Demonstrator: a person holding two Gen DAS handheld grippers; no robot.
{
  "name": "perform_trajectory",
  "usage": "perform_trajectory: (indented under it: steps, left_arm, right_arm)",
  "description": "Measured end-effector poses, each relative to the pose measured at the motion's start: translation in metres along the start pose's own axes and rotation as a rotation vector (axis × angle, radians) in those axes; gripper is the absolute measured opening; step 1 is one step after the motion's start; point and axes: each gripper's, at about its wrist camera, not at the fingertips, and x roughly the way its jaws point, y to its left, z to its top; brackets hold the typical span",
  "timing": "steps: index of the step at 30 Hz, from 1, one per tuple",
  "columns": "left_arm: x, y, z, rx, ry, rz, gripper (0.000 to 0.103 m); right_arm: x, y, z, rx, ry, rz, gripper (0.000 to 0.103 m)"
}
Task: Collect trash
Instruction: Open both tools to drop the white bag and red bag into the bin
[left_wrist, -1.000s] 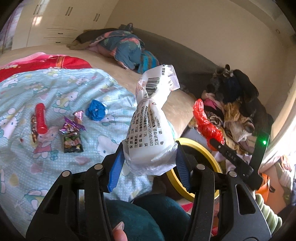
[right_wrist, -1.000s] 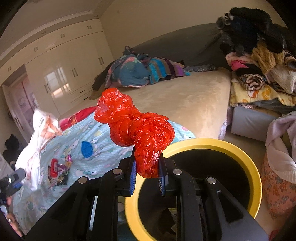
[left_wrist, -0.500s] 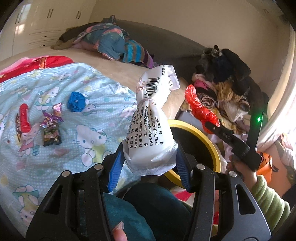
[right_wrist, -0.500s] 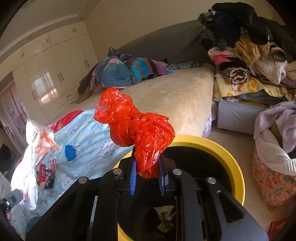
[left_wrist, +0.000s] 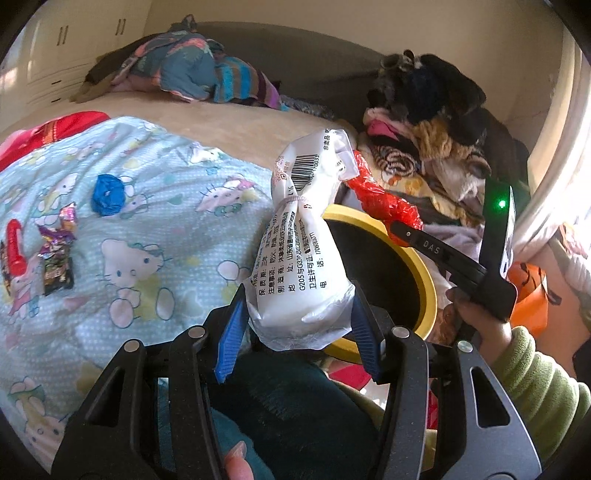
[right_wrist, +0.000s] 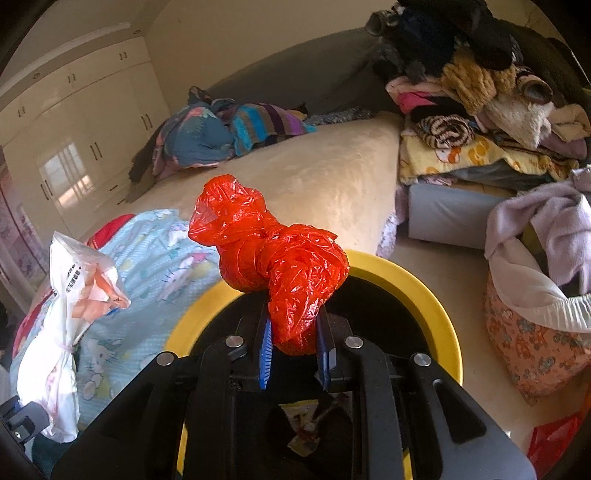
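The left gripper is clamped on a white bag; the right gripper, to its right, pinches a red bag.

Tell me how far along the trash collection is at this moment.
Partly done. Some scraps already lie at the bottom of the yellow-rimmed bin. In hand: the right gripper clamps a knotted red bag over the bin's mouth, and the left gripper holds a white printed bag beside the rim. Left on the bedspread: a blue wad, candy wrappers and a red item.
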Motion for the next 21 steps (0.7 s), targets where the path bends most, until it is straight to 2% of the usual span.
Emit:
perform_trajectory:
  steps: [11,21]
  left_arm:
    - [0.041,-0.019,0.008,0.059,0.078,-0.008,0.045]
    - [0.074,-0.032,0.02,0.103,0.134,-0.009,0.047]
  right_arm:
    - [0.015,-0.023,-0.009,0.046,0.071,-0.038,0.019]
    - [0.021,-0.037,-0.011,0.082,0.101,-0.057,0.021]
